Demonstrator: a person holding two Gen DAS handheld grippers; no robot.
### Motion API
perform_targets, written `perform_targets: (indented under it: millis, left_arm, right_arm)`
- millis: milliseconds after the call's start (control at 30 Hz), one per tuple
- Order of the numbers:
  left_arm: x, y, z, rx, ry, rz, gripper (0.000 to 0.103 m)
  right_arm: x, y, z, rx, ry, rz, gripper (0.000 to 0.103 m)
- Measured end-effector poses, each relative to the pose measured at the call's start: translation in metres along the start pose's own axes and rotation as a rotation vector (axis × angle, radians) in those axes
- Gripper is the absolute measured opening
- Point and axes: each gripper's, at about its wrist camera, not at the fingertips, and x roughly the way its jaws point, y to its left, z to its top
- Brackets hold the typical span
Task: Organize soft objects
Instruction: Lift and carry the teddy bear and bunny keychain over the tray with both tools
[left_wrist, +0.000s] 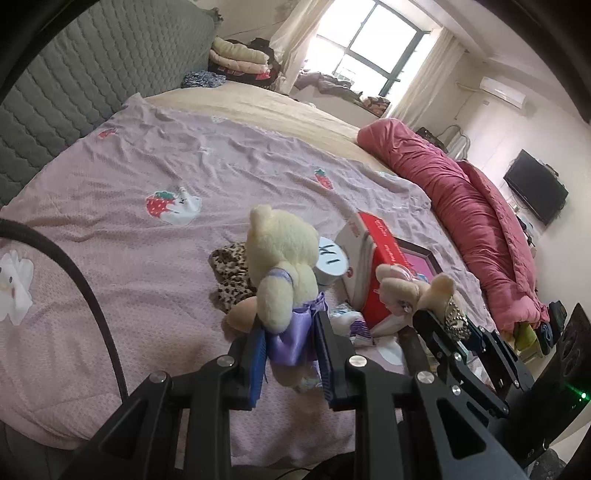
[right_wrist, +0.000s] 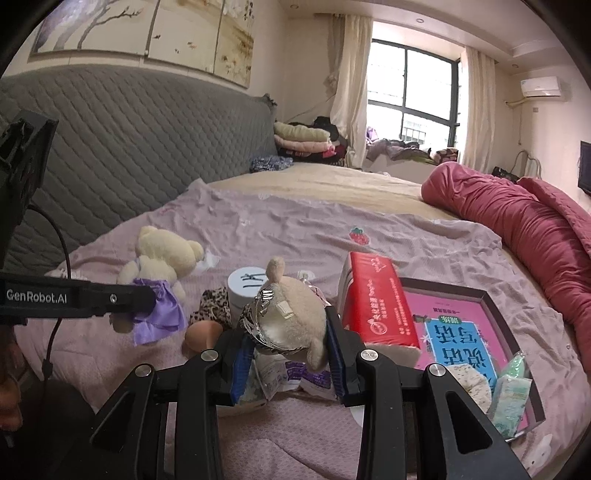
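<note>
My left gripper (left_wrist: 291, 332) is shut on a cream teddy bear in a purple satin dress (left_wrist: 280, 266), held above the bed; the bear also shows in the right wrist view (right_wrist: 159, 266). My right gripper (right_wrist: 290, 332) is shut on a beige plush toy with a silver sequin dress (right_wrist: 286, 321), which also shows in the left wrist view (left_wrist: 417, 288). A leopard-print soft item (left_wrist: 232, 273) lies on the pink bedspread (left_wrist: 129, 221) behind the bear, with a tan rounded piece (right_wrist: 203, 332) beside it.
A red tissue pack (right_wrist: 373, 306) leans on a dark-framed tray (right_wrist: 495, 295) holding a pink-and-blue book and small packets. A white round tin (right_wrist: 243, 288) stands by the leopard item. A rolled red quilt (right_wrist: 535, 236) lies at right. A grey quilted headboard (right_wrist: 147, 155) stands behind.
</note>
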Motion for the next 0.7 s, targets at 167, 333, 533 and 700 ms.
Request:
perform_targets:
  millis: [167,333,533,700]
  left_arm:
    - [-0.009,-0.020,-0.001,0.033,-0.014,-0.005,0.025]
    - [-0.015,-0.036,-0.003,0.058,-0.017,-0.015,0.025]
    - [-0.017,-0.059,-0.005,0.092,-0.016,-0.032,0.025]
    - [-0.016,-0.078,-0.006,0.116,-0.013,-0.049,0.025]
  right_arm:
    - [-0.013,-0.006,0.004,0.019,-0.024,-0.002,0.036]
    - [-0.026,-0.013,0.005,0.035,-0.044,-0.013,0.036]
    - [-0.042,-0.027,0.006,0.076,-0.067,-0.040,0.036]
    - [-0.053,-0.043,0.004,0.109,-0.076,-0.071,0.036]
